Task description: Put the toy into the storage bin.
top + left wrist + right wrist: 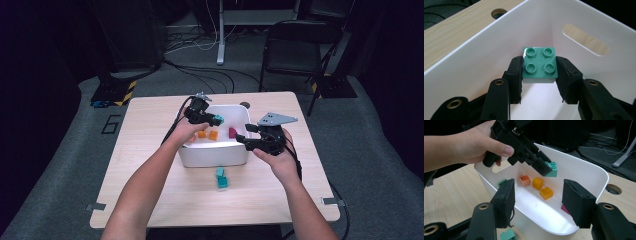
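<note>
A teal four-stud brick sits between the pads of my left gripper, which is shut on it. In the high view that gripper hangs over the back part of the white bin, with the brick above the inside. My right gripper stands open at the bin's right rim; its pads touch nothing. Its camera shows the left gripper with the teal brick over the bin.
On the bin floor lie two orange bricks, a paler orange one, a green one and a magenta one. Teal bricks lie on the table in front of the bin. A chair stands beyond the table.
</note>
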A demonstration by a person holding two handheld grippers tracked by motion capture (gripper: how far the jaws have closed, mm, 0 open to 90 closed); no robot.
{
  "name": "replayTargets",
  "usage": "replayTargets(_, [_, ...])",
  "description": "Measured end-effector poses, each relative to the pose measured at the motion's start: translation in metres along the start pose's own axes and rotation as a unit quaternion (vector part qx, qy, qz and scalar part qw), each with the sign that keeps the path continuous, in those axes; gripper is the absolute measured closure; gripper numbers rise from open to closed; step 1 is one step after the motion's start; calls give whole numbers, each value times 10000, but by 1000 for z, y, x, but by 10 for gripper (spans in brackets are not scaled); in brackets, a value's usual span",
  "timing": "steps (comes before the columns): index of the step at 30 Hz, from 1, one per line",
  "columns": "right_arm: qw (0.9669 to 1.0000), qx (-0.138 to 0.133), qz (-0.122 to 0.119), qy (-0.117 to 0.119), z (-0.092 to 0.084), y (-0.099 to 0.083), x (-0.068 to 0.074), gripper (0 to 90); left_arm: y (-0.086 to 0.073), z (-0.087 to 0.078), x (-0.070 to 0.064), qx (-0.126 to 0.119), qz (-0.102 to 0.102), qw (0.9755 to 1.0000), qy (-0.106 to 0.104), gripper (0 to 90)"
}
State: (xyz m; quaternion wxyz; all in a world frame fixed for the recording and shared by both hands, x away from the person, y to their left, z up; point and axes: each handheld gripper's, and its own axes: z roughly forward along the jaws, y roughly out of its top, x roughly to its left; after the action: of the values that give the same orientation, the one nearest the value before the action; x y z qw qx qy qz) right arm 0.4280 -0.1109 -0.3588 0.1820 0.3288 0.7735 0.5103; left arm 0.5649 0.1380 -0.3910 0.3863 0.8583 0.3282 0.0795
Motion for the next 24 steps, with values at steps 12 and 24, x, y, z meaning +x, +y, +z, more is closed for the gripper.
replayTargets(12, [10000,3,20,-11,0,-1,-1,431,1,-2,-6,64,52,9999,85,556])
replayTargets(24, [10000,-14,47,-25,-1,0,-2,430,3,-45,-24,-238,383,9989,83,562])
